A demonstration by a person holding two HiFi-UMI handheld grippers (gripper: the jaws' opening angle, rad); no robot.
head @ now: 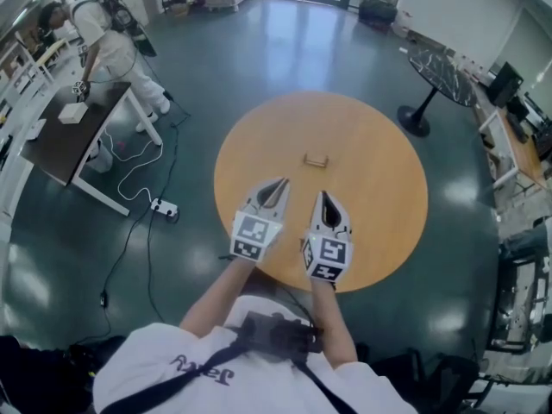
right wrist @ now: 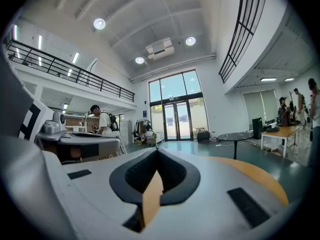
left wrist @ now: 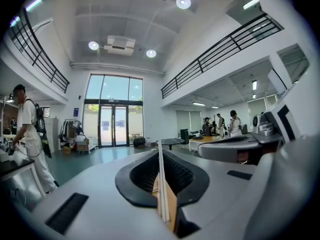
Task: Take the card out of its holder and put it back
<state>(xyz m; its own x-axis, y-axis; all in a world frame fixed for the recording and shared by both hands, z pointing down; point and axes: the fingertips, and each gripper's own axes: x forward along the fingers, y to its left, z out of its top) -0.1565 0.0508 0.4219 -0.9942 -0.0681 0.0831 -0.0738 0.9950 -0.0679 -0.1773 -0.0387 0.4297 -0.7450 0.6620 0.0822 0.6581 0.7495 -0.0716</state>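
A small wooden card holder (head: 316, 159) lies near the middle of the round wooden table (head: 379, 188); I see no card in it. My left gripper (head: 281, 182) hovers over the table's near half, short of the holder and a little left of it. In the left gripper view my left gripper (left wrist: 159, 146) is shut on a thin white card (left wrist: 161, 186), seen edge-on between the jaws. My right gripper (head: 323, 195) floats beside it, also short of the holder. In its own view my right gripper (right wrist: 156, 153) is shut with nothing between the jaws.
A person (head: 108, 41) stands at a dark desk (head: 73, 132) on the far left. A power strip (head: 164, 207) with cables lies on the floor beside the table. A black round table (head: 440, 72) stands at the back right, with other desks along the right wall.
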